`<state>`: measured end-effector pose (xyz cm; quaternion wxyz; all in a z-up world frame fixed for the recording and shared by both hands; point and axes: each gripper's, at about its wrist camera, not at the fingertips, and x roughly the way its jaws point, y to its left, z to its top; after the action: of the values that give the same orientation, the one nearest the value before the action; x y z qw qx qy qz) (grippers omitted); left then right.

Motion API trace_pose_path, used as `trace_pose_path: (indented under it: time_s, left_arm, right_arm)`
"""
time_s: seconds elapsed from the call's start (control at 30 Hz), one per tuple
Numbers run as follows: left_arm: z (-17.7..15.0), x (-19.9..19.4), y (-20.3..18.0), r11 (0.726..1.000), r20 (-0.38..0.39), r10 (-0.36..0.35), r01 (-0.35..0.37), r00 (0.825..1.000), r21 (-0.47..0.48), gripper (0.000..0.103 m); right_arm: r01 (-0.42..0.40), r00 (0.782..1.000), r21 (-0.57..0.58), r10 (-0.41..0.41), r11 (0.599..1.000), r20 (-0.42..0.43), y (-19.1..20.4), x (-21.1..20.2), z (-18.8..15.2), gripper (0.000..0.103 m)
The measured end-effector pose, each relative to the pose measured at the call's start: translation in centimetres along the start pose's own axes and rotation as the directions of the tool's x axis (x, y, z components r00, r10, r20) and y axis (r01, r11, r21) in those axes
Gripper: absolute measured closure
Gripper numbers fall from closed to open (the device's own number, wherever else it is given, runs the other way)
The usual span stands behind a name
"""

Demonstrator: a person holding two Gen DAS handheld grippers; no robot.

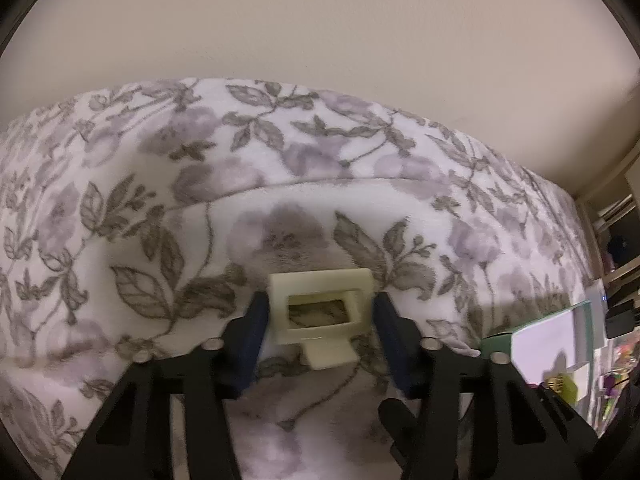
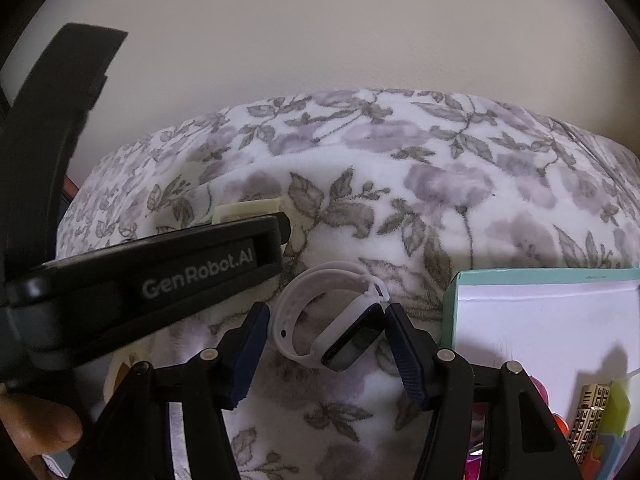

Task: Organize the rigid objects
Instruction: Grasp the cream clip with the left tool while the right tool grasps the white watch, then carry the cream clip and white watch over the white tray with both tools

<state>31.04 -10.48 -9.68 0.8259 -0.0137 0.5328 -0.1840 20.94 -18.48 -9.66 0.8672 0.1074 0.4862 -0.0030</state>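
Meanwhile, on a floral fleece blanket (image 1: 160, 208), the left gripper (image 1: 318, 316) brackets a cream plastic clip (image 1: 320, 308), its blue pads (image 1: 253, 328) just beside the clip's sides; contact cannot be told. Right of the clip, the right gripper (image 2: 326, 332) is closed halfway around a white smartwatch (image 2: 332, 320), pads touching band and dark screen. A teal-edged box (image 2: 540, 320) lies right of the watch.

The clip (image 1: 320, 312) lies on the blanket (image 1: 160, 200), left of the watch (image 2: 332, 324) (box (image 2: 540, 320) rightmost).
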Motion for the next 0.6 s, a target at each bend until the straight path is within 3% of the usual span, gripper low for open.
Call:
trace_pose_path:
  time_s: [0.3, 0.6]
  left_arm:
    - [-0.6, -1.1, 0.5, 1.000, 0.005, 0.001, -0.001, 1.000, -0.029, 0.052]
    - [-2.3, -5.2, 1.4, 0.996, 0.034, -0.010, 0.012, 0.999, -0.085, 0.052]
  right_arm:
    - [0.019, 1.000, 0.010, -0.019, 1.000, -0.007, -0.2, -0.5, -0.3, 0.040]
    - [0.019, 1.000, 0.019, -0.019, 1.000, -0.023, 0.0, -3.2, -1.3, 0.040]
